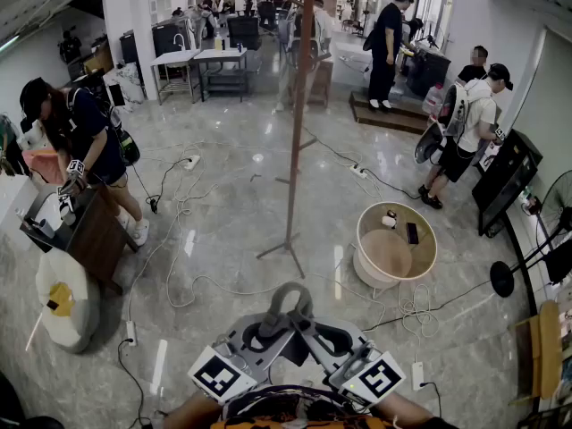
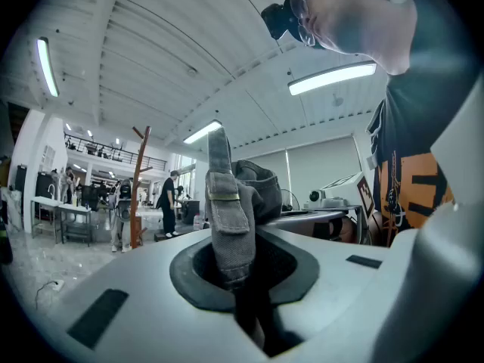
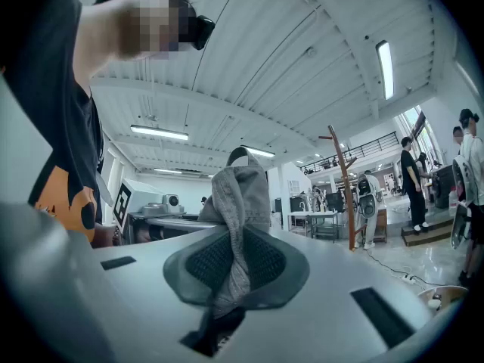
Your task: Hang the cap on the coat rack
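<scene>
Gripping the grey cap (image 1: 288, 302) from both sides, the two tools sit low at the bottom of the head view, close in front of the person's body. The left gripper (image 2: 233, 267) has its jaws pressed together on a flat grey strap of the cap, which stands up between the dark pads with the rest of the fabric bunched behind it. The right gripper (image 3: 231, 274) is likewise clamped, its jaws pinching a twisted fold of the cap's cloth (the fabric rises in a crumpled peak above the pads). The cap spans the gap between the two grippers, part of it arching up as a loop. The coat rack (image 1: 299, 123), a tall brown wooden pole with short pegs near the top and splayed feet, stands upright on the shiny floor (image 1: 232, 213), well ahead of the cap. A round table (image 1: 424, 256) sits to the right of the rack, cables (image 1: 174, 206) trail across the floor, and several people (image 1: 89, 141) stand around the edges of the room
</scene>
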### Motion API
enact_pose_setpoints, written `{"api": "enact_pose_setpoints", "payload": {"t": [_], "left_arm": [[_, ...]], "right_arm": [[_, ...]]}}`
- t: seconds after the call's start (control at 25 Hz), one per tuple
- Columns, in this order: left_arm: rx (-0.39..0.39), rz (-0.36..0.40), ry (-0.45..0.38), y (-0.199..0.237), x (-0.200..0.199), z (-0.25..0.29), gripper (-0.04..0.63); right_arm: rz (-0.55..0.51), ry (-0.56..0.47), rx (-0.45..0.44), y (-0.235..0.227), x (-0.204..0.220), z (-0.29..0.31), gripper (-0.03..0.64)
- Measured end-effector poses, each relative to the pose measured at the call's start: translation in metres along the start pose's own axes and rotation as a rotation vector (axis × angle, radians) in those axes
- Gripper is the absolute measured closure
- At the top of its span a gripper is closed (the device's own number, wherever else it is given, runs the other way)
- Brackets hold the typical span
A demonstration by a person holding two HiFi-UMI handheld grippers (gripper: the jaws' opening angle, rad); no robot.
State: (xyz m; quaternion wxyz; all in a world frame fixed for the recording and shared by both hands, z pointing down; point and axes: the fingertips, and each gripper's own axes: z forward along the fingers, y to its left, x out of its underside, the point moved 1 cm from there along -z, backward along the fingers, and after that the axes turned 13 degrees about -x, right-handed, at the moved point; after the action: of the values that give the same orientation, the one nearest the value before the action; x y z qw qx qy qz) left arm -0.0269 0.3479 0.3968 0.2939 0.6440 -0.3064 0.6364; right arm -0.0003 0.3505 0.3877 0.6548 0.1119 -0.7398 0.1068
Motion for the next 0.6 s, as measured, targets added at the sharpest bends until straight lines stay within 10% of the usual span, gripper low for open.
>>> {"api": "enact_pose_setpoints", "payload": {"t": [0.6], "left_arm": [[-0.007, -0.012, -0.036, -0.025, -0.001, -0.004, 0.548]], "right_arm": [[-0.005, 0.013, -0.011, 0.012, 0.003, -0.024, 0.566]]}}
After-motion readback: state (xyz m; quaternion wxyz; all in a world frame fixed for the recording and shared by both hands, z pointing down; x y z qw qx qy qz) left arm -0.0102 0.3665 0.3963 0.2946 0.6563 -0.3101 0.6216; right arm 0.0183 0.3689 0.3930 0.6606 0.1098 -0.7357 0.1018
